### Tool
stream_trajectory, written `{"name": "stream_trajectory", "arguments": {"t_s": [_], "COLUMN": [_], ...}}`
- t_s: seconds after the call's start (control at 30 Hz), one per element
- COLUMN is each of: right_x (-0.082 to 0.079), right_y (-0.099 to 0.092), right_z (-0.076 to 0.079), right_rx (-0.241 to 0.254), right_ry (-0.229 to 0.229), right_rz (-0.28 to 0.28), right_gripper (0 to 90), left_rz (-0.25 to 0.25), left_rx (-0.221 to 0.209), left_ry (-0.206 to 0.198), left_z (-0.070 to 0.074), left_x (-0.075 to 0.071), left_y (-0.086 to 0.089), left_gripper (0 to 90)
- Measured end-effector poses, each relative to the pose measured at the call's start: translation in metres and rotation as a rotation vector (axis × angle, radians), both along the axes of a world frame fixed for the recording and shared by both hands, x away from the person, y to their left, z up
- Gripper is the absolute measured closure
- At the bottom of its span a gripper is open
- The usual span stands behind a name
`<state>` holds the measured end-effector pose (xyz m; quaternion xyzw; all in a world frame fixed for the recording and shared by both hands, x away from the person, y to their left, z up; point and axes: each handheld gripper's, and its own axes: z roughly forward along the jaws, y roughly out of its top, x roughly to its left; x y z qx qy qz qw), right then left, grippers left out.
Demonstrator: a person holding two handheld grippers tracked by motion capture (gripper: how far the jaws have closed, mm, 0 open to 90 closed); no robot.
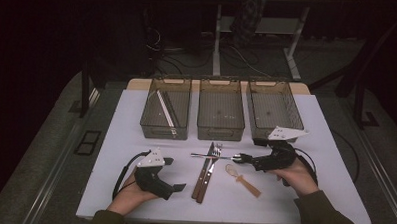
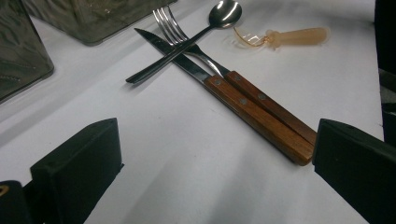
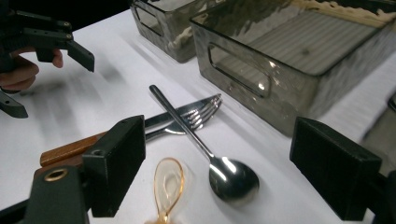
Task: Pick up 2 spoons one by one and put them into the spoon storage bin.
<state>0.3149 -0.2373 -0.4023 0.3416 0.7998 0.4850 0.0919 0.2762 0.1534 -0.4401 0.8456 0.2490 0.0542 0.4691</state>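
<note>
A wooden-handled knife and fork lie side by side at the table's middle. A metal spoon rests across their blades, its bowl toward the right. An amber plastic spoon lies just right of them. My right gripper is open. In the right gripper view its jaws stand wide on either side of the metal spoon's bowl, without touching it. My left gripper rests open, left of the wooden handles, with bare table between its jaws.
Three smoky clear bins stand in a row behind the cutlery: left, middle, right. The left bin holds long pale sticks. The white table ends just past the bins. Cables trail from both grippers.
</note>
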Motion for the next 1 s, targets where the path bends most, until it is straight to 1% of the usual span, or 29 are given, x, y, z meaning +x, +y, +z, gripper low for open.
{"name": "stream_trajectory", "arguments": {"t_s": [0.07,0.2,0.27,0.4,0.47,0.57,0.63,0.73,0.83,0.9,1.0], "right_x": [-0.004,-0.013,-0.018,-0.027,-0.032,-0.037,-0.040,-0.044,-0.048,-0.049,-0.052], "right_y": [-0.006,-0.016,-0.021,-0.032,-0.036,-0.039,-0.039,-0.037,-0.032,-0.028,-0.022], "right_z": [-0.002,-0.006,-0.008,-0.011,-0.012,-0.017,-0.019,-0.022,-0.023,-0.024,-0.027], "right_rx": [0.005,-0.010,-0.028,-0.045,-0.041,-0.058,-0.064,-0.070,-0.101,-0.121,-0.150], "right_ry": [-0.005,-0.012,-0.007,0.008,0.019,0.038,0.065,0.078,0.085,0.082,0.099], "right_rz": [-0.005,-0.035,-0.048,-0.053,-0.042,-0.023,-0.005,0.031,0.058,0.071,0.090], "right_gripper": [17.6,17.5,17.5,17.6,17.5,17.5,17.5,17.5,17.6,17.6,17.7], "left_rz": [0.001,0.007,0.008,0.008,0.010,0.011,0.009,0.007,0.016,0.027,0.038], "left_rx": [0.001,-0.001,-0.004,-0.003,-0.007,-0.008,-0.008,-0.007,0.005,0.003,-0.005], "left_ry": [0.001,0.002,0.000,0.000,-0.002,0.002,0.001,-0.002,-0.008,-0.009,-0.011], "left_z": [0.000,0.000,0.001,0.000,0.001,0.000,0.000,0.001,0.000,0.000,0.001], "left_x": [0.000,0.000,0.000,-0.001,-0.001,0.000,0.000,-0.001,0.000,0.000,-0.001], "left_y": [0.000,0.001,0.001,0.002,0.002,0.003,0.002,0.003,0.007,0.010,0.015], "left_gripper": [0.0,0.0,0.0,0.0,0.0,0.0,0.0,0.0,0.0,0.0,0.0]}}
